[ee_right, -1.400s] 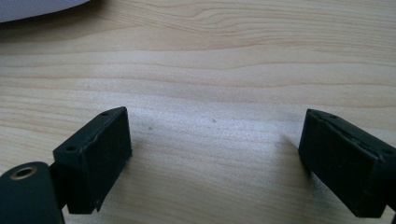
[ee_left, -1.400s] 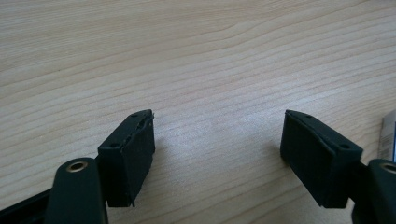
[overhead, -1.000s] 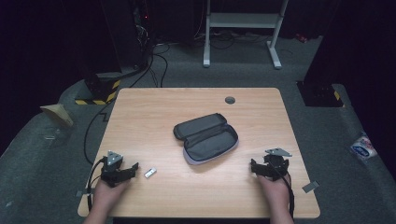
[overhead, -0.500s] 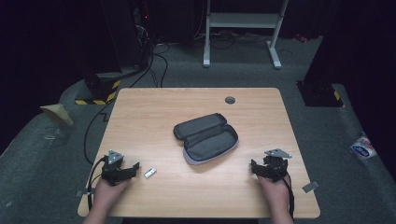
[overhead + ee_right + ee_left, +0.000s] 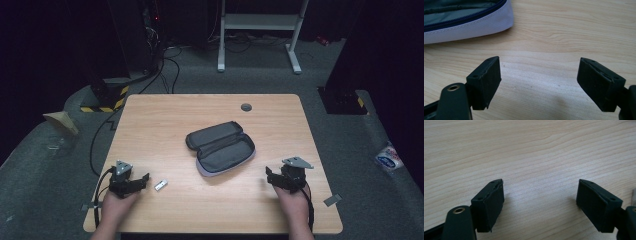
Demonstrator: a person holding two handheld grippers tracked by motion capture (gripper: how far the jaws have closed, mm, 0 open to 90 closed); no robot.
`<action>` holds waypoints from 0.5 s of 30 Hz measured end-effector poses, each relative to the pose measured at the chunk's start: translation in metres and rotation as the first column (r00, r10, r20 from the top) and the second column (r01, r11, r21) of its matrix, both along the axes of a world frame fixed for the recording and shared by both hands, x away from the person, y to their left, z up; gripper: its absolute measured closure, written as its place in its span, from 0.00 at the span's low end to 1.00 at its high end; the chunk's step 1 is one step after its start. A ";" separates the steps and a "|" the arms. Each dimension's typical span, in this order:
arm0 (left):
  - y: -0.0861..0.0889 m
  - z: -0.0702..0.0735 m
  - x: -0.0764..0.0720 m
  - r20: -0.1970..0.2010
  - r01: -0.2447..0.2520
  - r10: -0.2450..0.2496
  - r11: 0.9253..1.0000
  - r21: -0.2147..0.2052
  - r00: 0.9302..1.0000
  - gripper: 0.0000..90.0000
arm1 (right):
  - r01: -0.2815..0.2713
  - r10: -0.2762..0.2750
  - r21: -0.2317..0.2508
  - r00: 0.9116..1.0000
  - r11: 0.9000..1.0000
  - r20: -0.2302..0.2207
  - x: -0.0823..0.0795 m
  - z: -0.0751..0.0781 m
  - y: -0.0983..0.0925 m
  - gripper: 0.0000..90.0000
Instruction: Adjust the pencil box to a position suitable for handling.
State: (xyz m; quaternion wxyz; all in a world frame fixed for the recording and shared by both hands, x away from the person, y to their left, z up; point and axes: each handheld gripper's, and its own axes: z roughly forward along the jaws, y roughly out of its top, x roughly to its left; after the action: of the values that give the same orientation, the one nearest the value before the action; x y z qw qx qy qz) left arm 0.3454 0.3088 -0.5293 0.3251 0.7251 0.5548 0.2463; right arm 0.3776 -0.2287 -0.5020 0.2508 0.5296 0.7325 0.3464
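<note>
High view: the wooden table (image 5: 150, 125) carries an open grey pouch (image 5: 221, 147) at its centre, lid folded back toward 11 o'clock. The left gripper (image 5: 143, 180) rests near the table's 7 o'clock corner, jaws pointing toward 3 o'clock; a small silver object (image 5: 160, 184) lies just beside its tips, apart from them. The right gripper (image 5: 270, 176) rests at 5 o'clock from the pouch, near it but not touching.

Left gripper view: the left gripper (image 5: 540, 201) has its jaws spread wide over bare wood; nothing is held.

Right gripper view: the right gripper (image 5: 539, 82) has been narrowing its jaws, yet they stand wide apart and empty. The pouch (image 5: 469, 22) edge, with its dark zipper (image 5: 464, 18), lies at 11 o'clock.
</note>
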 end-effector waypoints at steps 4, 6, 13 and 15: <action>0.000 0.000 0.000 0.000 0.006 -0.006 1.000 0.001 1.000 0.25 | -0.027 0.027 0.000 1.000 1.000 0.012 0.000 0.003 0.005 0.25; 0.000 0.000 -0.001 0.000 0.008 -0.008 1.000 0.004 1.000 0.25 | -0.036 0.036 0.011 0.999 0.999 0.014 0.001 0.006 0.008 0.28; 0.001 0.000 -0.001 -0.002 0.012 -0.012 1.000 0.005 1.000 0.24 | -0.053 0.053 0.026 0.999 0.998 0.010 0.005 0.009 0.017 0.33; 0.001 0.000 -0.001 -0.006 0.017 -0.017 1.000 0.007 1.000 0.24 | -0.055 0.055 0.034 0.998 0.998 0.009 0.007 0.009 0.019 0.34</action>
State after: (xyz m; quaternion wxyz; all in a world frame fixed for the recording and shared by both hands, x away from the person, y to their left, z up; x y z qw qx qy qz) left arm 0.3445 0.3097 -0.5288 0.3228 0.7317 0.5489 0.2434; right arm 0.3847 -0.2099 -0.4928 0.2349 0.5121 0.7398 0.3677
